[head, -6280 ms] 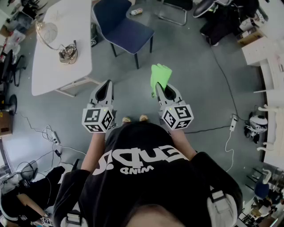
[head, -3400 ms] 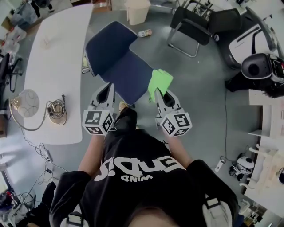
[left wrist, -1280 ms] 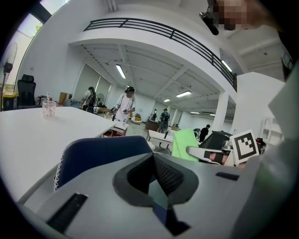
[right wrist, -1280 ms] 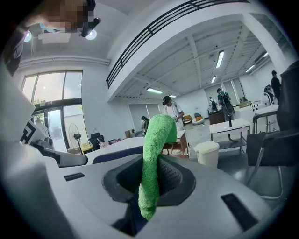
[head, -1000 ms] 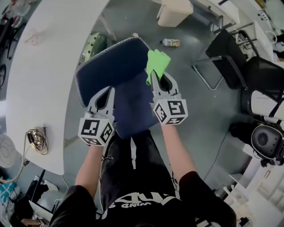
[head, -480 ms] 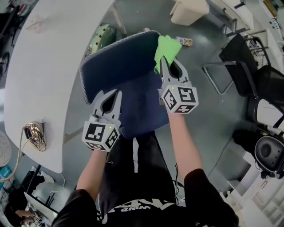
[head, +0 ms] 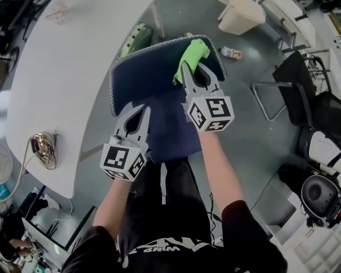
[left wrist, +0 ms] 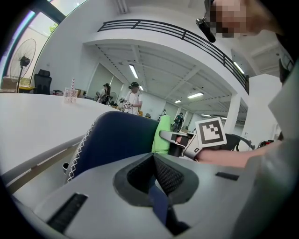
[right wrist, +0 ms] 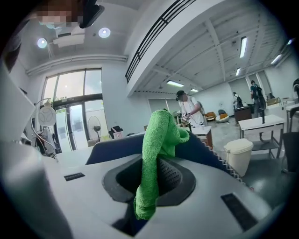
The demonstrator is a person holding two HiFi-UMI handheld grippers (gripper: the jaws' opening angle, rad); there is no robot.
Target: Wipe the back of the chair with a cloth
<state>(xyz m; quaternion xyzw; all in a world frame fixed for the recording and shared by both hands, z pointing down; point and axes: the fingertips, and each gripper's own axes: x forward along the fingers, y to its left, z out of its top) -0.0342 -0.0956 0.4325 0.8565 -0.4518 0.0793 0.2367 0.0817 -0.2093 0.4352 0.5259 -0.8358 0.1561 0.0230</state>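
Observation:
The chair's navy backrest (head: pixel 154 72) with white edge stitching stands at the top of the head view, its seat (head: pixel 170 128) below it. My right gripper (head: pixel 187 68) is shut on a bright green cloth (head: pixel 193 53), which lies against the backrest's upper right part. In the right gripper view the cloth (right wrist: pixel 156 149) hangs out of the jaws in front of the backrest (right wrist: pixel 117 142). My left gripper (head: pixel 141 108) hovers over the seat's left side, shut with nothing in it. The left gripper view shows the backrest (left wrist: pixel 117 137), the cloth (left wrist: pixel 162 135) and the right gripper (left wrist: pixel 184 142).
A long white table (head: pixel 58 80) runs along the chair's left, with a coil of cable (head: pixel 41 145) on it. A beige bin (head: pixel 242 13) and a bottle (head: pixel 232 52) stand beyond the chair. A black chair (head: pixel 298 90) is at the right.
The person has walked up to the chair. In the last second my right gripper carried the cloth up onto the backrest's upper right. The left gripper stayed over the seat.

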